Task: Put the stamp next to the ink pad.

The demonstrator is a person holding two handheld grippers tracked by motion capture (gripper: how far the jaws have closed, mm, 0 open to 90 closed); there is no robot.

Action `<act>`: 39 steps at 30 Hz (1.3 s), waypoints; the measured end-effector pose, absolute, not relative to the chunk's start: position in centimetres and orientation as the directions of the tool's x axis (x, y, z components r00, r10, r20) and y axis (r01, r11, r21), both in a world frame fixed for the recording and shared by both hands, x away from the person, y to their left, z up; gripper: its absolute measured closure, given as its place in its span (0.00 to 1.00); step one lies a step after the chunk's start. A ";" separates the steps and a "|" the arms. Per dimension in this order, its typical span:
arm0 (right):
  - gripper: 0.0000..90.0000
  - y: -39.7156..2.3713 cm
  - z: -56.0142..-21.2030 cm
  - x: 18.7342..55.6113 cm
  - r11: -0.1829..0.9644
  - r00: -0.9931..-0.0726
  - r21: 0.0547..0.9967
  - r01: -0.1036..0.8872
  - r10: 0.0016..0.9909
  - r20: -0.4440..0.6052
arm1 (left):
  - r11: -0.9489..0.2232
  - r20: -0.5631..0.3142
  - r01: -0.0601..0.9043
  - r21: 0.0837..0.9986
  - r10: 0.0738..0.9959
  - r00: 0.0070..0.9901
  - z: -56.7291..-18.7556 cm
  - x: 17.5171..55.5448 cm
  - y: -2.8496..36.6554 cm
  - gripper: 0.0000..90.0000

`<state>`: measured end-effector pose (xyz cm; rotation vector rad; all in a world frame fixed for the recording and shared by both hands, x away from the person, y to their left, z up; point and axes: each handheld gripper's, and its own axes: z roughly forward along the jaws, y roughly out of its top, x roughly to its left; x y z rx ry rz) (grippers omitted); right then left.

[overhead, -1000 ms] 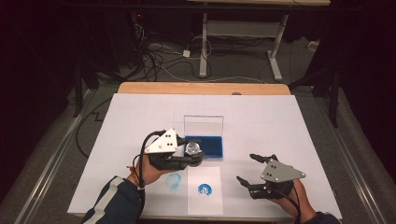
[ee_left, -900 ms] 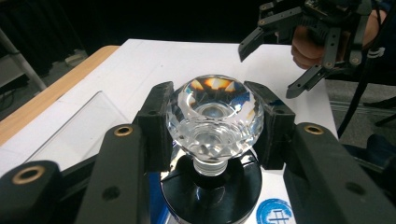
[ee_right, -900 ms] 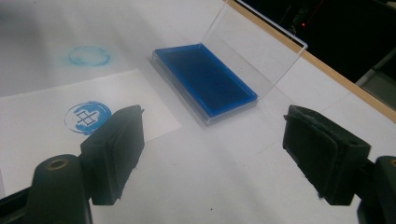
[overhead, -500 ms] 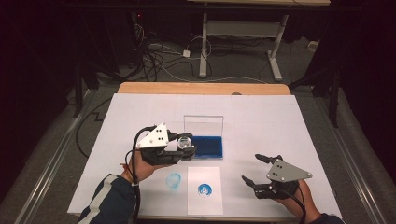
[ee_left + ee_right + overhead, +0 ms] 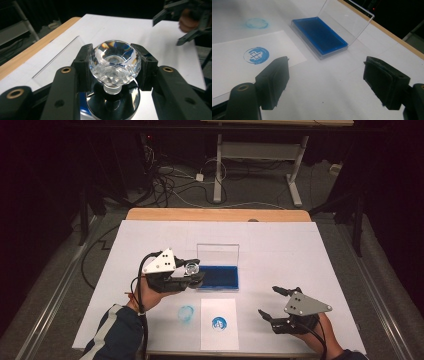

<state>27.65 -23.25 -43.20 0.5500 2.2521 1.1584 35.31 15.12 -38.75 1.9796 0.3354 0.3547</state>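
A stamp with a faceted clear crystal knob [image 5: 191, 267] [image 5: 114, 62] and a round black base [image 5: 112, 105] sits between the jaws of my left gripper [image 5: 192, 272] [image 5: 114, 67], which is shut on the knob. The stamp hangs just left of the blue ink pad [image 5: 219, 276] [image 5: 319, 35], whose clear lid [image 5: 218, 254] [image 5: 344, 17] stands up behind it. A white card [image 5: 218, 337] [image 5: 237, 67] bearing a round blue stamp mark [image 5: 219, 322] [image 5: 256, 55] lies in front of the pad. My right gripper [image 5: 267, 301] [image 5: 329, 82] rests open and empty at the front right.
A faint blue ring smudge [image 5: 186, 313] [image 5: 257, 23] marks the white table cover left of the card. The wooden table edge [image 5: 215, 214] runs along the back. Beyond it are cables and a desk frame on the dark floor.
My left gripper has carried the stamp leftward, from over the ink pad's left end to just beside the pad. The right gripper has stayed put.
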 end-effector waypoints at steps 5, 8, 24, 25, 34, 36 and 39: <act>0.23 -23.2 -43.3 27.7 0.554 -0.770 0.826 0.108 0.572 -0.283 | -0.417 0.092 0.094 0.904 0.405 0.910 -39.3 35.9 15.5 0.60; 0.23 -23.2 -43.3 27.7 0.553 -0.769 0.826 0.107 0.573 -0.284 | -0.422 0.092 0.107 0.900 0.424 0.901 -39.6 36.2 15.6 0.60; 0.23 -23.0 -43.8 27.5 0.576 -0.778 0.809 0.115 0.559 -0.287 | -0.455 0.062 0.196 0.869 0.493 0.868 -42.4 39.2 16.2 0.60; 0.23 -23.0 -43.8 27.5 0.577 -0.779 0.809 0.114 0.557 -0.287 | -0.459 0.063 0.201 0.865 0.497 0.866 -42.6 39.3 16.3 0.60; 0.24 -22.9 -44.0 27.4 0.580 -0.781 0.805 0.120 0.556 -0.284 | -0.487 0.053 0.259 0.834 0.539 0.841 -44.5 40.8 16.4 0.59; 0.24 -22.9 -44.0 27.4 0.584 -0.783 0.803 0.117 0.552 -0.287 | -0.506 0.070 0.263 0.822 0.548 0.834 -44.8 40.9 16.4 0.59; 0.24 -22.9 -44.0 27.5 0.587 -0.783 0.801 0.118 0.551 -0.289 | -0.503 0.065 0.279 0.818 0.562 0.824 -45.2 41.2 16.6 0.59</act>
